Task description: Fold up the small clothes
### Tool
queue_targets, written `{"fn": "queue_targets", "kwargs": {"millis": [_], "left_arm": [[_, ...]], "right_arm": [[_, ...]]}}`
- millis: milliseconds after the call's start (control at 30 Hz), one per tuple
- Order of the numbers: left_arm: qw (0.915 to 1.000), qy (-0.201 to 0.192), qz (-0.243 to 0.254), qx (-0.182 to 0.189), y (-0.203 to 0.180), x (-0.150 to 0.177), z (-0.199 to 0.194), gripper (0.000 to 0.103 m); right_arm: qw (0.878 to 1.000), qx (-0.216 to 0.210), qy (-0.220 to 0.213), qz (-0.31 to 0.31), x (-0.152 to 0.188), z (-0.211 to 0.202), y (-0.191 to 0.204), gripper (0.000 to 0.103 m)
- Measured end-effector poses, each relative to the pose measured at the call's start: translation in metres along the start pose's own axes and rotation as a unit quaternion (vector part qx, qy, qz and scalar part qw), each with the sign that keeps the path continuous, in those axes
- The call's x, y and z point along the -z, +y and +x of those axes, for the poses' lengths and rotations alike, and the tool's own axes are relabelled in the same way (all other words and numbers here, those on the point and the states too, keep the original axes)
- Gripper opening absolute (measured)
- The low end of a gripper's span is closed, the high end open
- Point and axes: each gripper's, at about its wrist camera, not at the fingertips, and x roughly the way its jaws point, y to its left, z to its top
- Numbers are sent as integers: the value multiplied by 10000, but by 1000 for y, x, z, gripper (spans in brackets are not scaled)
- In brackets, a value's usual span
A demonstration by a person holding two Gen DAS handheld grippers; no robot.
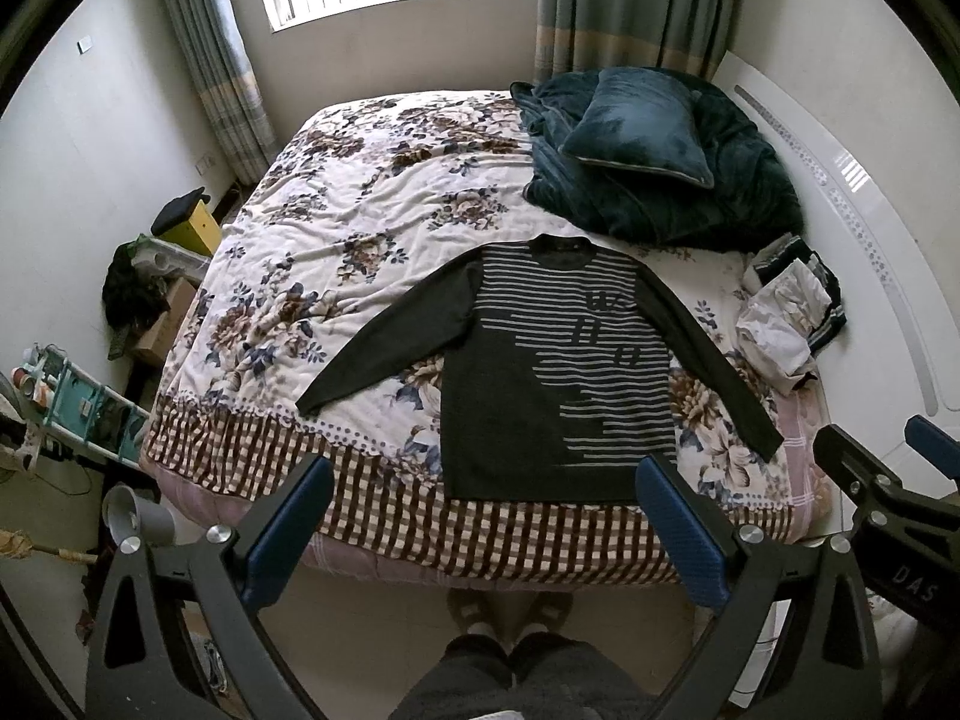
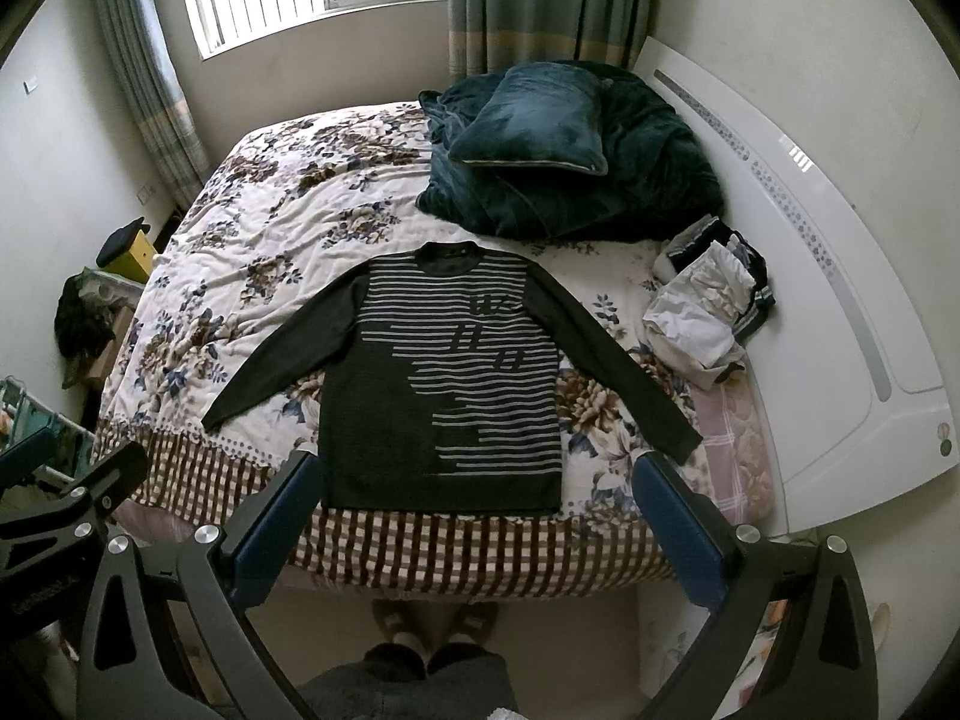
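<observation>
One dark striped sweater [image 1: 540, 372] lay flat, sleeves spread, at the near edge of the floral bed [image 1: 336, 228]. Left gripper [image 1: 486, 516] and right gripper [image 2: 474, 510] both hung wide open, empty, above the bed edge. Folded clothes pile [image 2: 708, 306] lay beside the right sleeve.

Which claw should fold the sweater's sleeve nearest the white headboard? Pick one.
Right claw, probably. That sleeve lies on its side of the sweater; left claw sits farther over. Both hang open, off the bed.
</observation>
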Motion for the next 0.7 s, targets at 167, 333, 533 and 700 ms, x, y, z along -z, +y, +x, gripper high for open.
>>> {"fn": "queue_targets", "kwargs": {"millis": [167, 333, 533, 700], "left_arm": [[10000, -9, 3, 3, -1, -1, -2, 103], [10000, -6, -1, 17, -1, -1, -2, 103], [10000, -3, 1, 25, -2, -4, -4, 103], [10000, 59, 30, 47, -6, -13, -4, 103]], "right_arm": [[10000, 12, 11, 11, 0, 0, 1, 103], [10000, 18, 12, 1, 0, 0, 2, 103], [10000, 10, 24, 10, -1, 3, 3, 103], [10000, 21, 54, 12, 3, 0, 5, 103]]}}
